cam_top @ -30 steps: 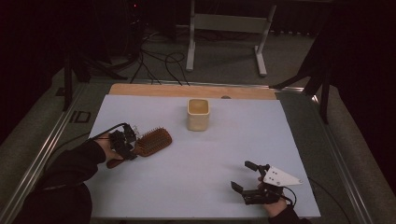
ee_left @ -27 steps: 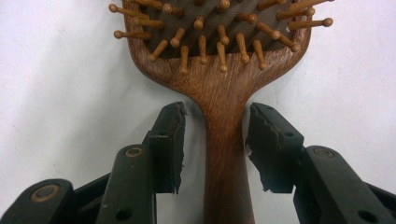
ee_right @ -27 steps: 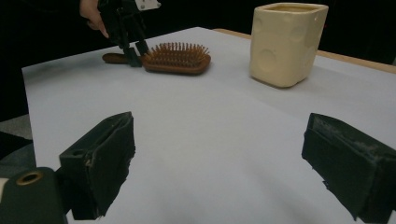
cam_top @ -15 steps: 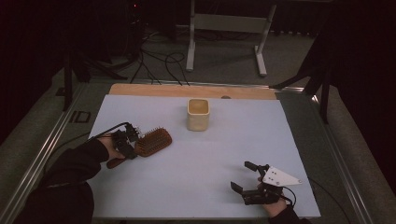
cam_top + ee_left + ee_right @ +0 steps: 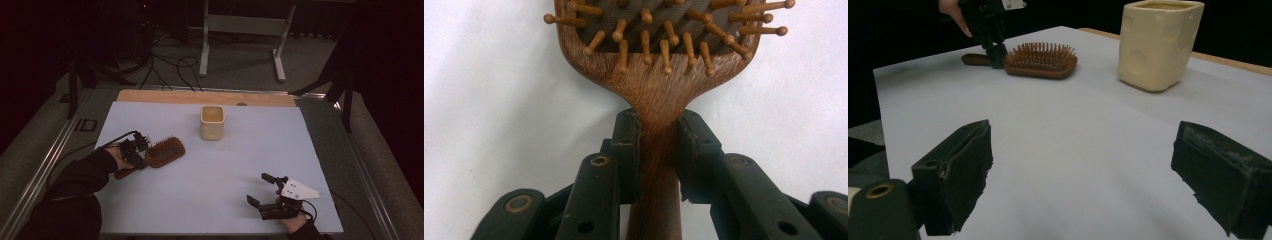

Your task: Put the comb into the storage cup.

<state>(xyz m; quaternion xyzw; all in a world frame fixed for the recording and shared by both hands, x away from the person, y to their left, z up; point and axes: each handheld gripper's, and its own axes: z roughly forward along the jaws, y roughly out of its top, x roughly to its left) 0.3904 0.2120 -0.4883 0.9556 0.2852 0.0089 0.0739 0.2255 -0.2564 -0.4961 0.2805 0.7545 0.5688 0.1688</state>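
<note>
One table under a pale sheet, one cup, one brush, two grippers. "ID" is printed beside the table's left rail. The cup's inside is too dim to judge. The left gripper clamps the brush's neck. The right gripper, jaws spread, holds nothing, well apart from both.

High view is dim and grainy, room beyond the table edges nearly black. Gripper views brighter, with even light and soft shadows. Right gripper's near jaws blur; left view's hairbrush stays sharp.
</note>
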